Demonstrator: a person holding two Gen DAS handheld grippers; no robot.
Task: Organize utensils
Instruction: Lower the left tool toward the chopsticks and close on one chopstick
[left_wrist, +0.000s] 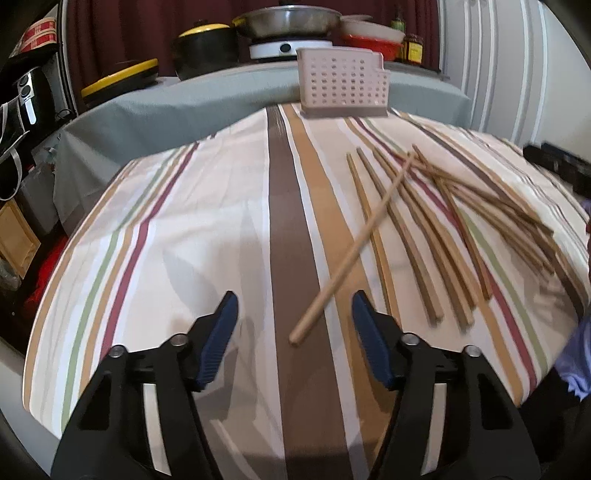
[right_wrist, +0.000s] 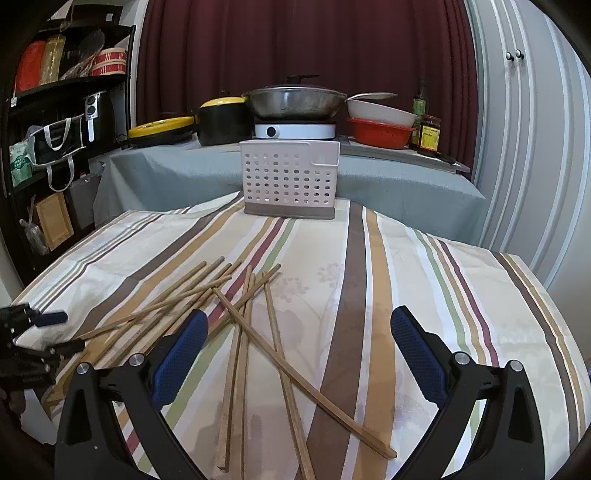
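Hovering over the striped table (left_wrist: 207, 229), the left hand-held gripper (left_wrist: 293, 310) stood with jaws spread wide, 1 pale chopstick (left_wrist: 354, 247) lying loose between its tips. The right hand-held gripper (right_wrist: 299, 328) also gaped empty above the scattered brown chopsticks (right_wrist: 236, 354). Beyond them, unobstructed, stood the perforated utensil holder (right_wrist: 290, 181), upright at the table's far edge.

You're working in a home kitchen or dining corner. A wok (right_wrist: 295, 100) is sitting on an induction hob (right_wrist: 294, 130), with pots (right_wrist: 222, 122), sauce bottles (right_wrist: 429, 134) and a cluttered shelf (right_wrist: 66, 85) lining the wall behind you.
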